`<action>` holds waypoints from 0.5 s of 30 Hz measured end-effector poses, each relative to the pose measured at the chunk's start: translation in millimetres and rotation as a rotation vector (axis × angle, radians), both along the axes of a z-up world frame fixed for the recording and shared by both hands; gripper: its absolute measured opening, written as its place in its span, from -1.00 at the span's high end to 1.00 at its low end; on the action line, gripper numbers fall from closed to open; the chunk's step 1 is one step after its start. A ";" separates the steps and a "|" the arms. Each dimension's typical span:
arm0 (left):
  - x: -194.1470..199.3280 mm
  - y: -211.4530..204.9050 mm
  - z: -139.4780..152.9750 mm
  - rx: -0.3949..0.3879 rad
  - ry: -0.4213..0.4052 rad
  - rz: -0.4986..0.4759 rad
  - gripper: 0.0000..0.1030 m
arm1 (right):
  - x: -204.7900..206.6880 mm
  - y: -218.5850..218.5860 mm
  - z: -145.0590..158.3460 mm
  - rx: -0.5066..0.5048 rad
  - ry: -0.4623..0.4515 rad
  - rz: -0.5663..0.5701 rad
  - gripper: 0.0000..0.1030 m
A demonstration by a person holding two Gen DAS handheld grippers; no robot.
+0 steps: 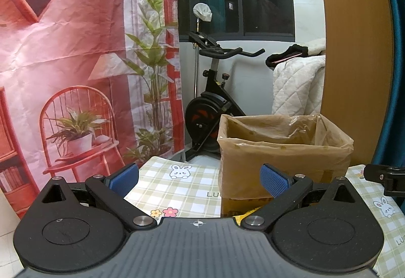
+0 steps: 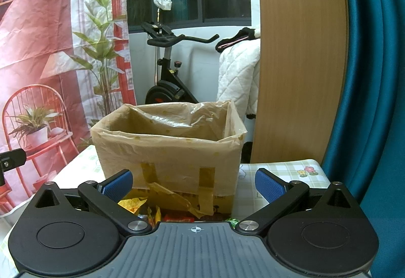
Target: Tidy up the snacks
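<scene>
Ahead of both grippers stands a cardboard box (image 2: pixel 168 154) lined with a thin brownish plastic bag (image 2: pixel 177 123), its mouth open and its inside not visible from this height. From the right wrist view the right gripper (image 2: pixel 194 183) has its fingers (image 2: pixel 119 183) spread wide with nothing between them, and the box sits straight ahead, spanning most of the gap. Just below the box's front wall, close under the fingers, lie a few snack packets (image 2: pixel 141 207) in yellow, red and green wrappers, partly hidden by the gripper body, so their number cannot be told. From the left wrist view the left gripper (image 1: pixel 200 180) is likewise wide open and empty; the box (image 1: pixel 283 159) stands ahead and to the right, behind its right finger (image 1: pixel 274 180), and a bit of yellow wrapper (image 1: pixel 243 214) peeks out near that finger's base. The counter (image 1: pixel 177 187) wears a green checked cloth with rabbits and flowers. Beyond it are an exercise bike (image 1: pixel 212 101), a printed wall hanging (image 1: pixel 76 63), a white quilted blanket (image 1: pixel 298 85), a wooden panel (image 2: pixel 298 55) and a teal curtain (image 2: pixel 374 101). At the far right of the left view, part of the other gripper (image 1: pixel 384 176) shows.
</scene>
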State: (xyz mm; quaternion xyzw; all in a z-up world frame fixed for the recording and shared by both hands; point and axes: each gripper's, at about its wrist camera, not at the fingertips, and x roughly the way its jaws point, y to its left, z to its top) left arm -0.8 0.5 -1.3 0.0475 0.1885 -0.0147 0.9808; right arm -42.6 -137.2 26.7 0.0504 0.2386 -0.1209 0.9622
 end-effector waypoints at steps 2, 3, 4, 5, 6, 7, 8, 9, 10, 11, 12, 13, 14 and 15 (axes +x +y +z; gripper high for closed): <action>-0.1 -1.0 -0.7 0.000 -0.002 0.005 -0.99 | 0.0 0.3 -0.1 -0.001 0.000 -0.001 -0.99; -0.1 -0.5 -0.7 -0.001 -0.002 0.006 -0.99 | 0.0 0.4 -0.1 -0.001 0.000 -0.001 -0.99; -0.1 -0.1 -0.6 -0.003 -0.002 0.007 -0.99 | 0.1 0.1 -0.2 -0.001 -0.001 0.000 -0.99; 0.0 0.0 -0.6 -0.005 -0.001 0.008 -0.99 | -0.1 0.3 -0.2 -0.001 -0.001 0.000 -0.99; 0.2 -0.3 -0.6 -0.006 0.000 0.010 -0.99 | -0.1 0.3 -0.2 -0.002 -0.001 0.000 -0.99; 0.4 -0.7 -0.6 -0.006 0.001 0.012 -0.99 | 0.3 0.2 -0.1 -0.001 -0.001 0.000 -0.99; 0.5 -0.5 -0.8 -0.006 0.002 0.013 -0.99 | 0.2 0.2 -0.2 -0.001 -0.001 0.000 -0.99; 0.4 -0.5 -1.0 -0.007 0.002 0.013 -0.99 | 0.2 0.4 -0.3 0.000 0.000 0.000 -0.99; 0.8 -0.7 -1.0 -0.007 0.003 0.014 -0.99 | 0.2 0.6 -0.2 -0.001 0.000 -0.001 -0.99; 0.8 -0.9 -0.9 -0.008 0.003 0.015 -0.99 | 0.4 0.4 0.0 -0.001 0.001 0.000 -0.99; 0.8 -0.9 -0.9 -0.008 0.003 0.016 -0.99 | 0.3 0.5 -0.1 -0.001 0.002 0.000 -0.99; -0.3 -1.2 -1.5 -0.008 0.003 0.015 -0.99 | 0.3 0.5 -0.2 -0.001 0.000 -0.001 -0.99; -0.5 -1.2 -1.4 -0.010 0.003 0.016 -0.99 | 0.4 0.5 -0.3 -0.001 0.000 0.000 -0.99; -0.8 -1.1 -1.3 -0.011 0.004 0.016 -0.99 | 0.1 0.7 -0.3 -0.001 0.000 0.000 -0.99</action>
